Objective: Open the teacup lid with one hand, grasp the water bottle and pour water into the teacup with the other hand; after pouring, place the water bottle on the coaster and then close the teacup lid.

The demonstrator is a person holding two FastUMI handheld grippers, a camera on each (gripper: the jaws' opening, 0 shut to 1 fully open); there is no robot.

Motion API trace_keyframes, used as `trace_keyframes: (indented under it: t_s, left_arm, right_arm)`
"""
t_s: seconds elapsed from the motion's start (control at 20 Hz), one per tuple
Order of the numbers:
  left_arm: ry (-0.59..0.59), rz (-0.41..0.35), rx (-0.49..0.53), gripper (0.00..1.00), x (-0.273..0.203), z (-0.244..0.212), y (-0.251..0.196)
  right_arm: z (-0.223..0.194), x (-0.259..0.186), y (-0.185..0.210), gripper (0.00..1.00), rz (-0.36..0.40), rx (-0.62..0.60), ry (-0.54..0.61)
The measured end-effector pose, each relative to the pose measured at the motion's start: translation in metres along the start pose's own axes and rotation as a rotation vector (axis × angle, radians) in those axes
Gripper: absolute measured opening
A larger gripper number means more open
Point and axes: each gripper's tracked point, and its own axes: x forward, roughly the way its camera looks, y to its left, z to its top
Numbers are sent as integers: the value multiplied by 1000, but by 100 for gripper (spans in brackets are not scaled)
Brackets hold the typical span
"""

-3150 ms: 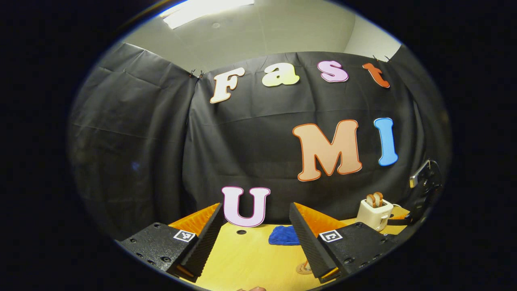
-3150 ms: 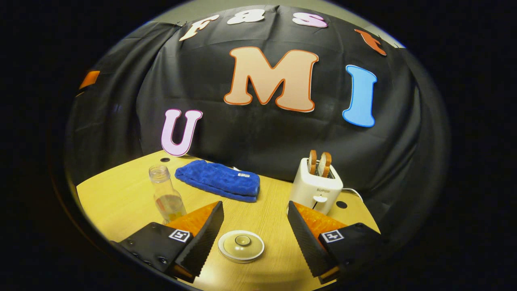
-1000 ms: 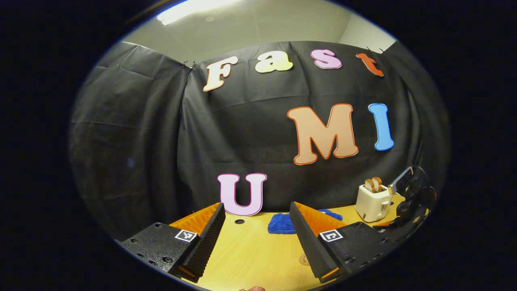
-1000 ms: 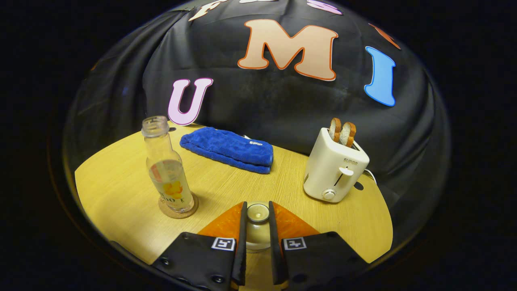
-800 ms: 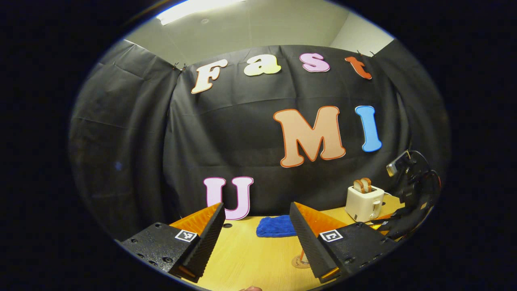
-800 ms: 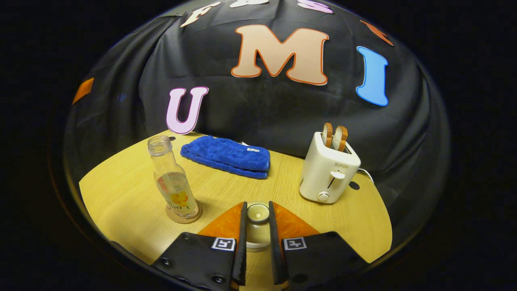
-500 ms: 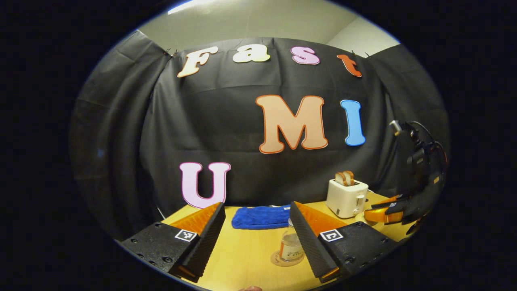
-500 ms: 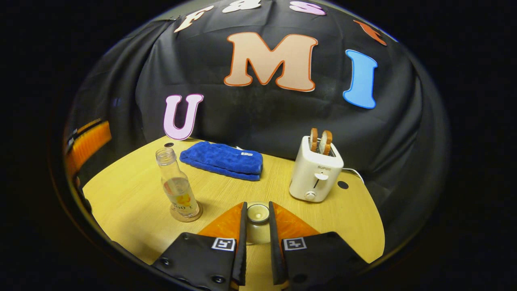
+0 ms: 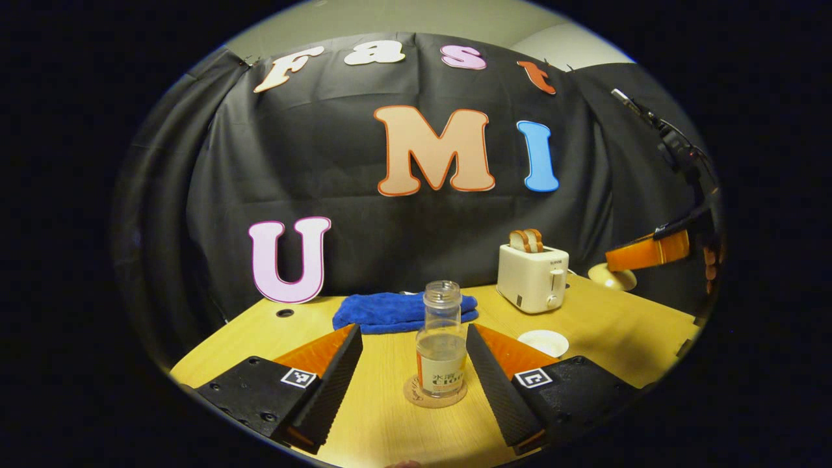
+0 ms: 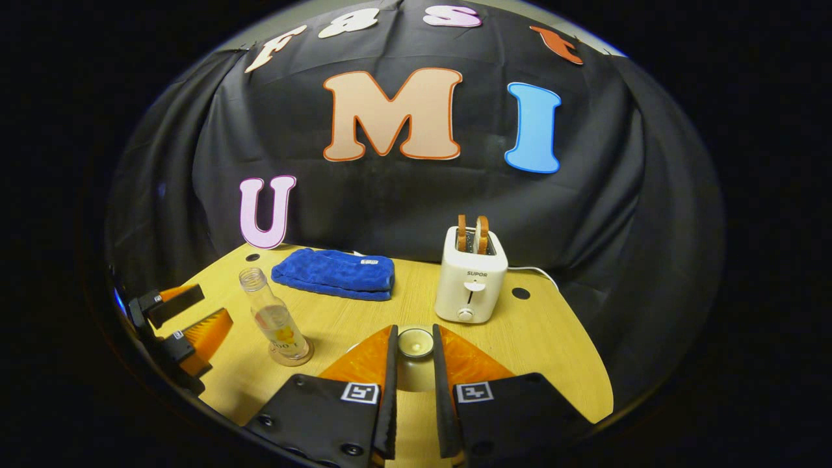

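I'm lining the spread left hand-held gripper up on the water bottle, which is standing upright on its coaster. Right hand-held gripper is pinching the teacup lid by its knob; I'm aiming to close on the bottle's body squarely, so it isn't tipping.

Left tool fingers spread wide; right tool clamped, raised.

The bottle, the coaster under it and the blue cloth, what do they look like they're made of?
Bottle: clear and glossy, liquid showing through; glass or hard plastic, can't tell which.
Coaster: thin, matte, tan disc with a speckled edge; probably cork or wood.
Blue cloth: thick, fuzzy, folded pile; looks like microfibre or terry towelling.
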Motion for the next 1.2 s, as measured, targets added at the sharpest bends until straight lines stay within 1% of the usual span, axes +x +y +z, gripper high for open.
trace_keyframes:
  t_s: [0.05, 0.1, 0.15, 0.3, 0.55, 0.85, 0.95, 1.1, 1.2]
  left_arm:
    - [13, -13, -1, 94, 3, -9, -4]
    - [28, -27, -1, 94, 7, -18, -8]
    - [43, -38, -1, 94, 10, -27, -12]
    - [96, -61, 15, 95, 23, -54, -16]
    - [170, -72, 3, 95, 40, -88, -17]
    - [185, -89, 21, 95, 59, -100, -20]
    - [178, -95, 39, 95, 63, -98, -22]
    - [178, -130, 66, 95, 71, -98, -32]
    - [180, -130, 80, 94, 74, -98, -32]
  right_arm:
    - [0, -2, -3, 29, -9, -4, -3]
    - [-1, -5, -8, 27, -21, -11, -2]
    - [-3, -8, -11, 29, -31, -16, -1]
    - [-6, -12, -19, 27, -57, -13, 11]
    - [-14, -20, -19, 29, -81, -28, 26]
    - [-15, -25, -19, 29, -101, -48, 34]
    - [-15, -28, -20, 29, -106, -45, 32]
    - [-14, -29, -21, 29, -112, -40, 32]
    - [-15, -29, -21, 29, -112, -37, 30]
